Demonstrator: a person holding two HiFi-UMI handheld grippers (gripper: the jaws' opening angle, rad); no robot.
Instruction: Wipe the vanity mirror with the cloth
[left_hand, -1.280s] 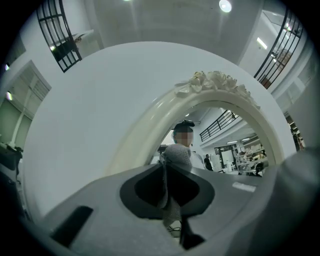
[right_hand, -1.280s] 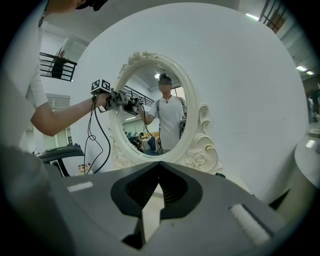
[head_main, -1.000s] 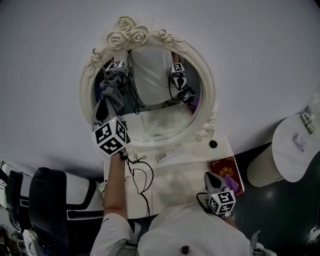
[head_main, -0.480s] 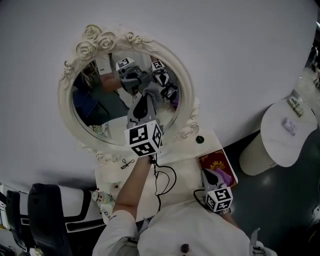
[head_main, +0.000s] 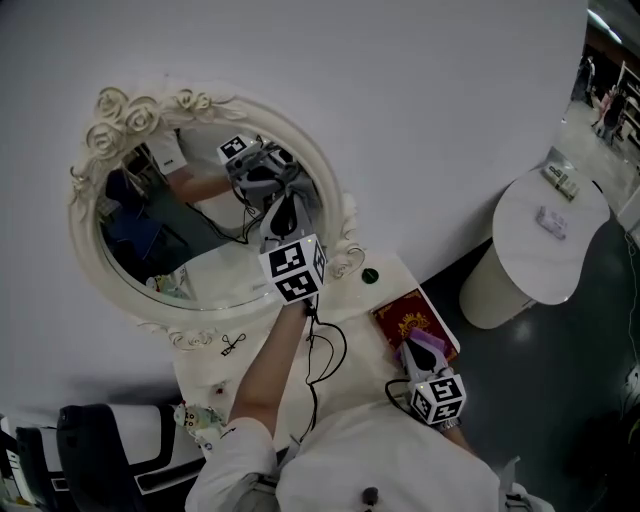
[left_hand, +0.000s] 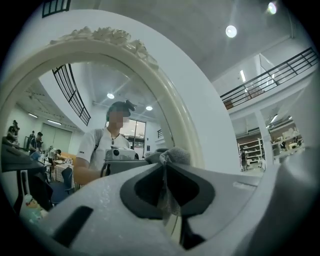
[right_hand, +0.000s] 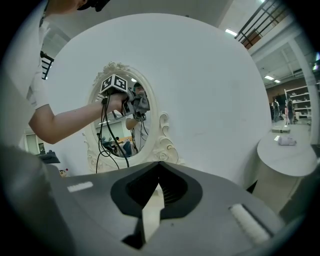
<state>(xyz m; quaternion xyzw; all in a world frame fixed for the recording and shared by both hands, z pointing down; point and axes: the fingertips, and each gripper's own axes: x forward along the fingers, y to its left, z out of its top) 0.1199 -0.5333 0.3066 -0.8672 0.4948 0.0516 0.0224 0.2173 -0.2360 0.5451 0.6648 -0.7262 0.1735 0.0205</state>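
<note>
Cloth (left_hand: 175, 155), grey and bunched, is pinched between the left gripper's (left_hand: 165, 167) 2 jaws, which are closed on it; a tuft pokes out past the tips and a thin fold runs down between them. In the head view that gripper (head_main: 284, 218) is raised with the cloth end against the glass of the vanity mirror (head_main: 170, 235), at the right part of the oval, close to the right side of the frame. The glass shows the gripper's reflection just left of it. A bare forearm (head_main: 262, 370) reaches up from below, black cables (head_main: 322, 350) looping off the gripper. Right gripper (head_main: 424, 350) sits low and near, well apart from the mirror, over the right end of the white vanity top (head_main: 345, 300); its own view shows the 2 jaw tips together with nothing held. Just beside it on the far side lies a red booklet (head_main: 408, 320), and past that a small dark round knob (head_main: 371, 275). The mirror frame (head_main: 110, 110) is cream, with carved roses at its upper left. A round white table (head_main: 535, 255) stands well off to the right; a black chair (head_main: 100, 450) is at lower left.
</note>
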